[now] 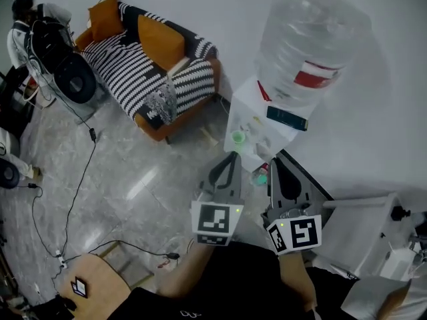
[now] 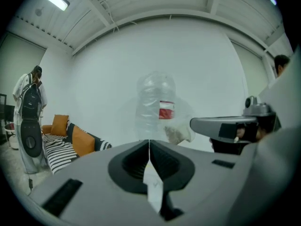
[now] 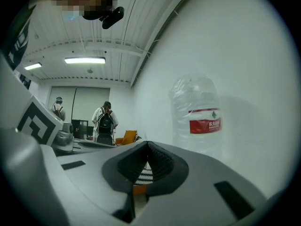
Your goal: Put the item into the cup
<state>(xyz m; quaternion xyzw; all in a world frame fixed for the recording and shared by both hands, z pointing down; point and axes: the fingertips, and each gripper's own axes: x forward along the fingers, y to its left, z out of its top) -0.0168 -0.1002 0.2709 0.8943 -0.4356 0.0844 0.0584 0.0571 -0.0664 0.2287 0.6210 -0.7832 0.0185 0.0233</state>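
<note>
In the head view a small green cup [image 1: 237,137] stands on the white top of a water dispenser [image 1: 248,102]. A second, teal cup [image 1: 261,177] shows lower, between the two grippers' tips. My left gripper [image 1: 232,157] and right gripper [image 1: 273,161] are held side by side in front of the dispenser, both shut with nothing in them. In the left gripper view the jaws [image 2: 149,144] meet in a closed line, pointing at the clear water bottle [image 2: 156,105]. The right gripper [image 3: 148,146] is closed the same way. I cannot tell which thing is the item.
A big clear bottle [image 1: 308,35] with a red label sits on the dispenser, a dark box [image 1: 287,118] beside its base. A striped sofa [image 1: 150,69] with orange cushions stands at the back left. Cables [image 1: 80,179] run over the floor. People [image 3: 104,121] stand far off.
</note>
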